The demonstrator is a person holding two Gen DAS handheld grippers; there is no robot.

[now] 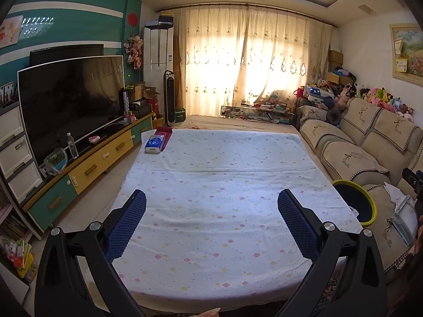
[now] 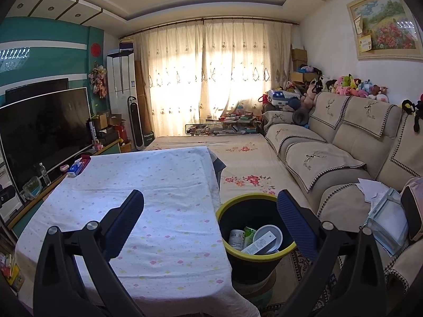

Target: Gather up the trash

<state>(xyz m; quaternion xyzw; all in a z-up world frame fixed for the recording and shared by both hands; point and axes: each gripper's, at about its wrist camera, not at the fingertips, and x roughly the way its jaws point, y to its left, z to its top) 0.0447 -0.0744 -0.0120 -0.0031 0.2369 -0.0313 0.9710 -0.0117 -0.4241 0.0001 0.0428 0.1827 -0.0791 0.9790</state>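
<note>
A black trash bin with a yellow rim (image 2: 253, 260) stands on the floor between the table and the sofa; its rim also shows in the left wrist view (image 1: 355, 202). Inside lie a white can (image 2: 236, 239), a green packet (image 2: 248, 233), a white box (image 2: 260, 245) and a round grey lid (image 2: 268, 233). My left gripper (image 1: 211, 220) is open and empty above the table's dotted white cloth (image 1: 211, 174). My right gripper (image 2: 210, 222) is open and empty, over the table's right edge and the bin.
A blue tissue pack (image 1: 154, 144) on a red mat lies at the table's far left corner. A TV (image 1: 71, 105) on a low cabinet is to the left. A beige sofa (image 2: 343, 158) with papers and a clear pouch (image 2: 388, 224) is on the right.
</note>
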